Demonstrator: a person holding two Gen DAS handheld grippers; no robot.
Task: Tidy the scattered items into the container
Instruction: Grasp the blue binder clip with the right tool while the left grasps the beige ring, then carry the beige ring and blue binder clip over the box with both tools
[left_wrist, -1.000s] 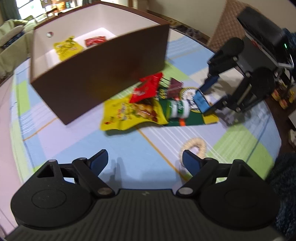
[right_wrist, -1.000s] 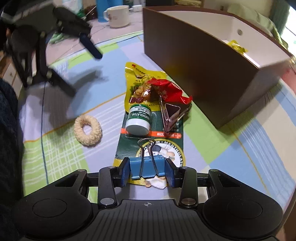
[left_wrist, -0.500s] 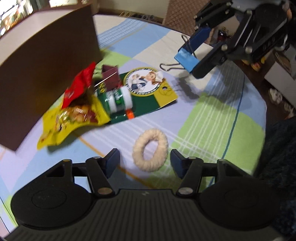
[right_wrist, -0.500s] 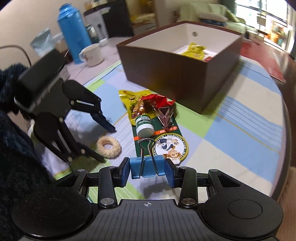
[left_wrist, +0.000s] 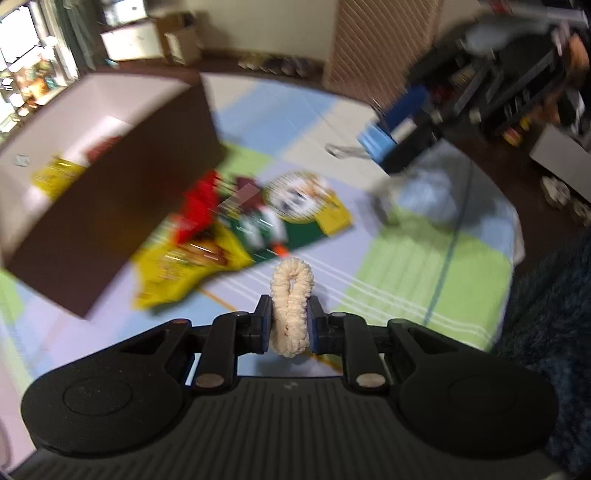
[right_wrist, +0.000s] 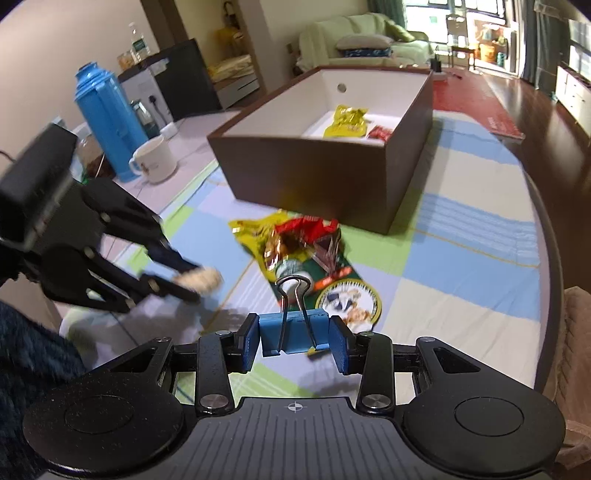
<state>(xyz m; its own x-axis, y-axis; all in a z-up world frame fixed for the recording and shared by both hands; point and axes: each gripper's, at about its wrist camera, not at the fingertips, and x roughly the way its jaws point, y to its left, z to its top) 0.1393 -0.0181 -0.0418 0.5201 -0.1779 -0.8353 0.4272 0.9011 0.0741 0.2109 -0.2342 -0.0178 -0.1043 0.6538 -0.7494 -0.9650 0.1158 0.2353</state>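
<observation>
My left gripper (left_wrist: 290, 325) is shut on a cream knitted ring (left_wrist: 291, 308), held above the checked cloth. My right gripper (right_wrist: 293, 338) is shut on a blue binder clip (right_wrist: 293, 332), lifted off the table. The brown box (right_wrist: 317, 177) with a white inside stands beyond, holding a yellow packet (right_wrist: 345, 122) and a red packet (right_wrist: 380, 133). In front of the box lies a pile: a yellow snack bag (right_wrist: 258, 236), a red packet (right_wrist: 306, 229), a dark binder clip (right_wrist: 328, 251) and a green salve card (right_wrist: 347, 299) with a small jar. The left gripper (right_wrist: 192, 282) shows blurred at left in the right wrist view.
A blue thermos (right_wrist: 103, 114) and a white mug (right_wrist: 155, 158) stand left of the box. The table's round edge (right_wrist: 550, 258) runs along the right. In the left wrist view the right gripper (left_wrist: 391, 136) hangs at upper right, above the cloth (left_wrist: 424, 280).
My left gripper has shut on the cream ring and lifted it off the cloth. My right gripper has risen higher with the blue clip, toward the box.
</observation>
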